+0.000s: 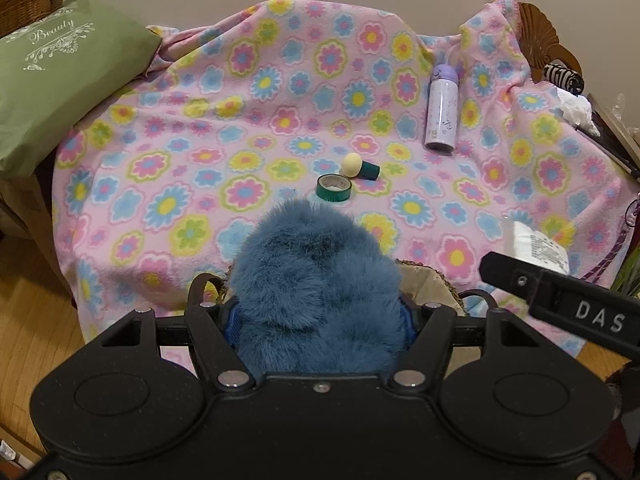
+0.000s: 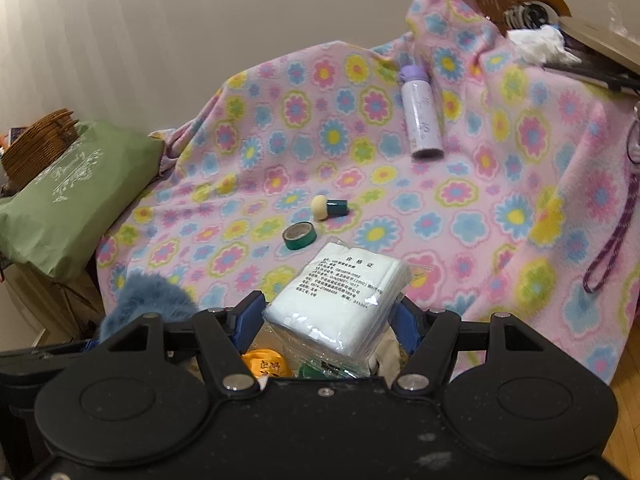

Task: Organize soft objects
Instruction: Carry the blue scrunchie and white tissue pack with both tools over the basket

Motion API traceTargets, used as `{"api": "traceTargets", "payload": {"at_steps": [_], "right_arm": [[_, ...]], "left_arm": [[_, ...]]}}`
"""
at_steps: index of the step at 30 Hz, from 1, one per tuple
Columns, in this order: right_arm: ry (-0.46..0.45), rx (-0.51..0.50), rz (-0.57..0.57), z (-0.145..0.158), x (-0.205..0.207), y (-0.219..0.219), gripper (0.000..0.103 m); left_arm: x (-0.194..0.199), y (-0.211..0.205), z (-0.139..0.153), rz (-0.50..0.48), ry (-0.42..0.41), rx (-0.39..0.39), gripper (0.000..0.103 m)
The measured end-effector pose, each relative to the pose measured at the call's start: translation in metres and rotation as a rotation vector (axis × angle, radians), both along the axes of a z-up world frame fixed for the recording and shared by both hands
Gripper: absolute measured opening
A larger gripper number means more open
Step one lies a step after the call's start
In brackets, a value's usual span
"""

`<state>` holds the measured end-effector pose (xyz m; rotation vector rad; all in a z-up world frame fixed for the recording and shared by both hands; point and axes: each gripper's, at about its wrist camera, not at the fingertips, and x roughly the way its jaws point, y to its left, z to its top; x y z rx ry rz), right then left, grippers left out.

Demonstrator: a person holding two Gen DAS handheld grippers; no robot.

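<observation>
Grippers (image 1: 320, 320) above basket (image 1: 432, 284); tape roll (image 1: 334, 188), sponge applicator (image 1: 360, 166), bottle (image 1: 441, 108) beyond.

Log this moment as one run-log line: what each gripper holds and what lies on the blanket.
left gripper: shut on blue furry item | right gripper: shut on white packet | floral blanket: tape roll, sponge applicator, purple bottle
</observation>
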<state>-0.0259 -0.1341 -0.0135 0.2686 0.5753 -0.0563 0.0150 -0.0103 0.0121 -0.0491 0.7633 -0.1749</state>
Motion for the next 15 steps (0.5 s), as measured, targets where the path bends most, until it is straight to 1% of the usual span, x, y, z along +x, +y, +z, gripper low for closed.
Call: {"api": "traceTargets", "payload": {"at_steps": [6,15], "right_arm": [[0.044,0.011,-0.008,-0.0062,0.0028,-0.0003,0.067],[0.068,0.011,-0.001,-0.0091,0.0053,0.0003,0.067]], "left_arm": [[-0.0005,-0.0026,-0.0044,-0.005,0.008,0.010,0.063],[0.0029,-0.0044,-0.0104,-0.014,0.026,0.004,0.064]]}}
